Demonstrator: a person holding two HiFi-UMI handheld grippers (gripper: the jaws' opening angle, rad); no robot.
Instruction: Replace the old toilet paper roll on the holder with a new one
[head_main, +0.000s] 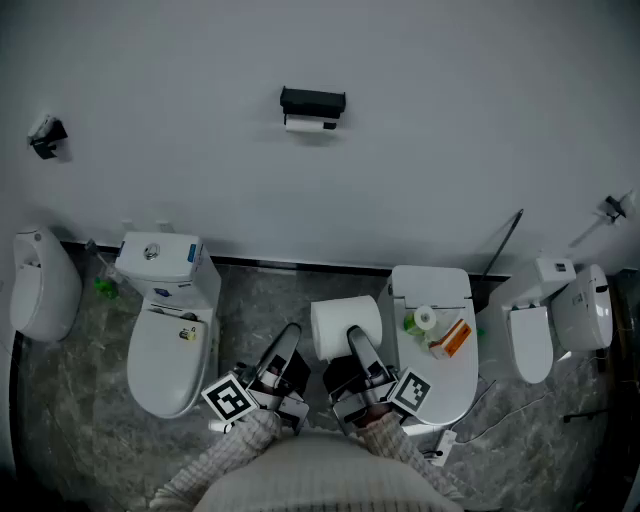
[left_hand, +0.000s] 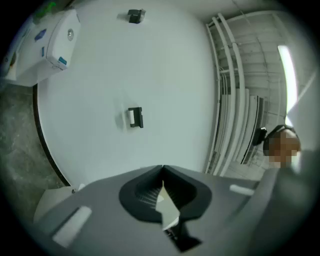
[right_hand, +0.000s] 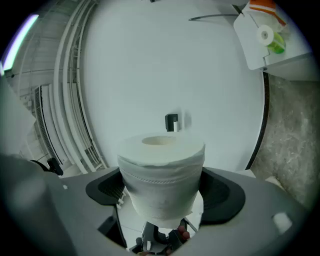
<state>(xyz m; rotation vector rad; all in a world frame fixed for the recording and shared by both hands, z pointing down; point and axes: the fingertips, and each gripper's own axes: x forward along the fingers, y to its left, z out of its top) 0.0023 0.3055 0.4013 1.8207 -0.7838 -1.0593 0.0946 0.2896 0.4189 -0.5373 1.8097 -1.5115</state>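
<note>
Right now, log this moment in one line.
left gripper: shut, empty | right gripper: shut on new roll | holder: on wall, old roll in place | swap: not yet begun

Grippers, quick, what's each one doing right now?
Left gripper: closed, empty.
Right gripper: holding the new toilet paper roll.
</note>
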